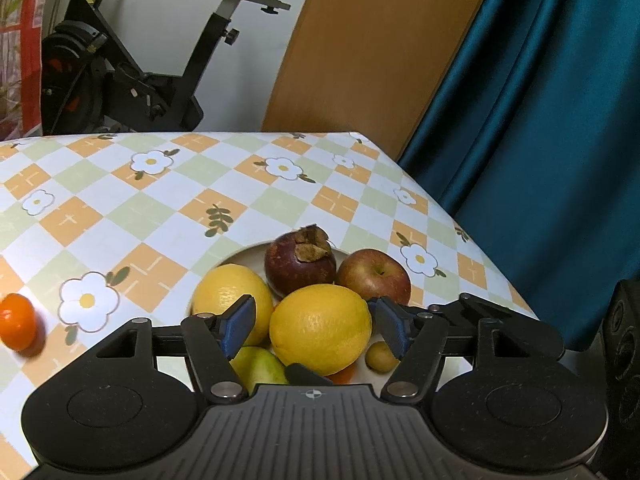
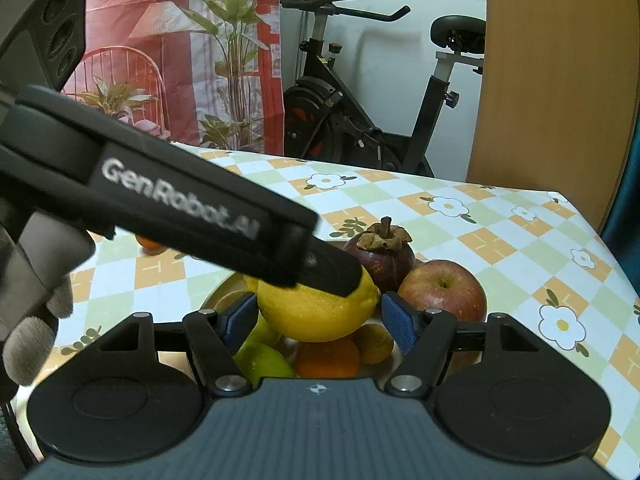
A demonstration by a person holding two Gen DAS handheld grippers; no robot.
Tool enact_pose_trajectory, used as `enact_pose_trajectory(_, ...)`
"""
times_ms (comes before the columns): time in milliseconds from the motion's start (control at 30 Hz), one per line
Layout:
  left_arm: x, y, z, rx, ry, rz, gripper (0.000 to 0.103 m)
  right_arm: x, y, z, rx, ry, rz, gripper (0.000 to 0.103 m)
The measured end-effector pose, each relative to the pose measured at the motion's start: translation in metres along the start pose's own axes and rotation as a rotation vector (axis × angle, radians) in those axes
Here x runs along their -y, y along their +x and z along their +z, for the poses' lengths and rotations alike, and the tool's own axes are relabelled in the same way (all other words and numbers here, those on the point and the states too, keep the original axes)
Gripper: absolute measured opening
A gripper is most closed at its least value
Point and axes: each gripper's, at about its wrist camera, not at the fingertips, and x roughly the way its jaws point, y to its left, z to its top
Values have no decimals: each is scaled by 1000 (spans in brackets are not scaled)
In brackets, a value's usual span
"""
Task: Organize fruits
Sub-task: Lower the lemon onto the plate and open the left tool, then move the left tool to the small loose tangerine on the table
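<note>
At the near edge of the bench (image 1: 168, 184), covered in a chequered orange, green and white flowered cloth, we see a pale shallow plate (image 2: 222, 294) piled with fruit. On top sits a big round yellow citrus with dimpled peel (image 1: 320, 328), and it lies between the blue pads of our left claw (image 1: 316, 326). The pads stand spread at either flank of it, and we see no clear press on the peel. Our right claw (image 2: 318, 322) frames the same fruit in its own view, also spread, with nothing pinched.

We judge this citrus firm and fairly heavy for its size, with a waxy rind that may slip under narrow pads. It is best taken across its widest middle, level, so it cannot roll out. Being perched on other fruit, it may shift when touched.

Beside it lies a second yellow citrus (image 1: 228, 300). Behind are a dark purple mangosteen with a dry brown cap (image 1: 300, 266) and a red apple with a stem dimple (image 1: 374, 276). Below sit a green pear-like fruit (image 1: 256, 366) and a small tan round fruit (image 1: 380, 356). A small orange mandarin (image 1: 17, 322) lies alone on the cloth, well apart from the plate.
</note>
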Motion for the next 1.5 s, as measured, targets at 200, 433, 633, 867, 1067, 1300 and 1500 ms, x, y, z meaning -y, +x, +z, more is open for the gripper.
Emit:
enact_pose_trajectory(200,-11,-19,4,39,-11,23,69,0,-6,6,19,10,-11,75)
enact_pose_trajectory(433,-26,-44,11,100,-10,78,70,5,-12,15,39,69,-9,75)
enact_pose_trajectory(633,-41,-61,12,131,-8,146,70,3,-13,23,38,97,-2,75)
enact_pose_trajectory(867,-61,-78,12,158,-21,210,70,-6,-11,33,36,101,13,75)
enact_pose_trajectory(1067,-74,-88,11,178,-46,250,70,-13,-7,39,32,98,18,75)
enact_pose_trajectory(1300,-85,-97,11,191,-43,297,70,-23,-2,47,33,82,23,75)
enact_pose_trajectory(1500,-96,-103,9,197,-54,321,70,-31,5,53,29,67,40,75)
